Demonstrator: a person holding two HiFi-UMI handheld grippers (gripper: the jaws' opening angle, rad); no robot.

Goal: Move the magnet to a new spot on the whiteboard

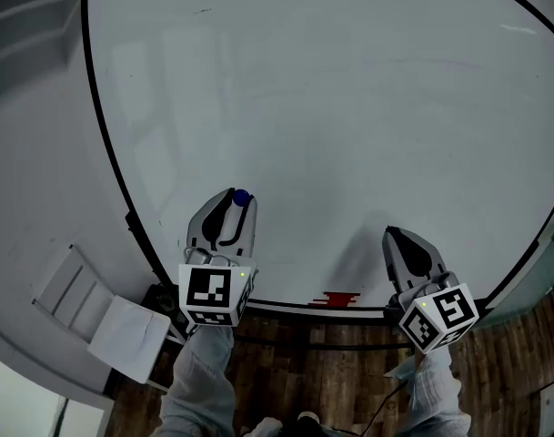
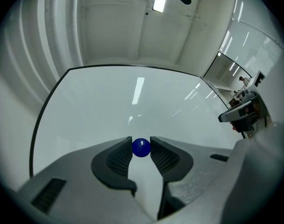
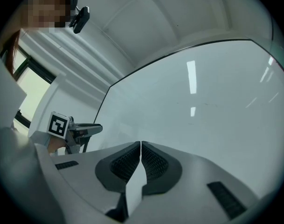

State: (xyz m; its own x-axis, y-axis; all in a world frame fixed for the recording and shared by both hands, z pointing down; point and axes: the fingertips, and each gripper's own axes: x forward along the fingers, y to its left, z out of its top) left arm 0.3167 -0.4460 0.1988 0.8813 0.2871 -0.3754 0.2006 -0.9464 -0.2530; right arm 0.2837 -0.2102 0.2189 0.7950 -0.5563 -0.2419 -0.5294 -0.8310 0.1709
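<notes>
A round blue magnet (image 2: 141,147) sits between the pads of my left gripper (image 2: 141,148), which is shut on it against the whiteboard (image 2: 132,106). In the head view the magnet (image 1: 241,197) shows at the tip of the left gripper (image 1: 236,202), low on the whiteboard (image 1: 349,116) near its left edge. My right gripper (image 1: 392,236) rests near the board's bottom edge to the right, jaws shut with nothing between them (image 3: 140,146).
A red eraser-like item (image 1: 336,299) lies on the board's bottom rail between the grippers. A white folding stand (image 1: 104,312) leans at the lower left. The wooden floor (image 1: 349,371) lies below.
</notes>
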